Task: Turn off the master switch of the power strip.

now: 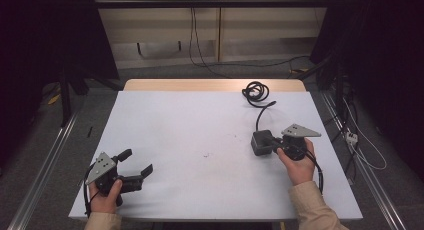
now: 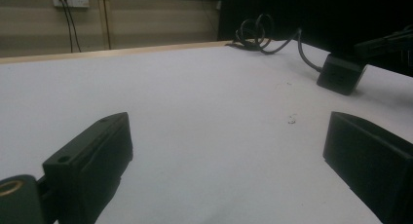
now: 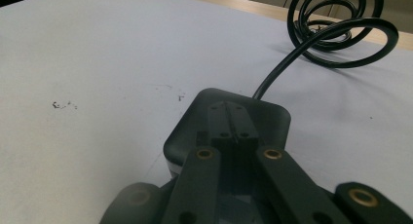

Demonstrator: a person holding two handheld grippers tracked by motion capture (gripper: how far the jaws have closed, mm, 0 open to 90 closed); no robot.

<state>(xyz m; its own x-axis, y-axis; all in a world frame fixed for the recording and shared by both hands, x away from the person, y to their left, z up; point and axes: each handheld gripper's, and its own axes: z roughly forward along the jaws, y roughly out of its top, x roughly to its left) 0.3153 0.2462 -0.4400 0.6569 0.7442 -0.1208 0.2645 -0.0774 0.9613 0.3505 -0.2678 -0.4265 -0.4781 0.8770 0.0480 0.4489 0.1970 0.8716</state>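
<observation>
From above, a white table (image 1: 200, 140) stood with a wooden strip along its far edge. The left gripper (image 1: 134, 162) rested near the table's front left corner, gripped by the person's left hand (image 1: 105, 195), its two black jaws spread wide with nothing between them. Toward the right side, the right gripper (image 1: 272, 143) lay in the person's right hand (image 1: 299, 167), its jaws drawn together and lying on top of a dark grey box (image 1: 260, 142). A black cable (image 1: 256, 93) ran from the box toward the far edge and ended there in a coil.

In the left gripper view, the two jaws stood far apart at the bottom corners, with bare table (image 2: 195, 136) between them. The box (image 2: 341, 74) sat well off at the upper right, its cable (image 2: 258, 34) looping behind it near the table's far edge.

In the right gripper view, the right gripper's (image 3: 233, 131) jaws were closed against each other, their tips resting on the flat top of the box (image 3: 265, 114), clamping nothing. The cable (image 3: 336, 24) left the box's far side and curled into stacked loops at the upper right. A few small dark specks (image 3: 63, 105) marked the table (image 3: 97, 63) to the left.
</observation>
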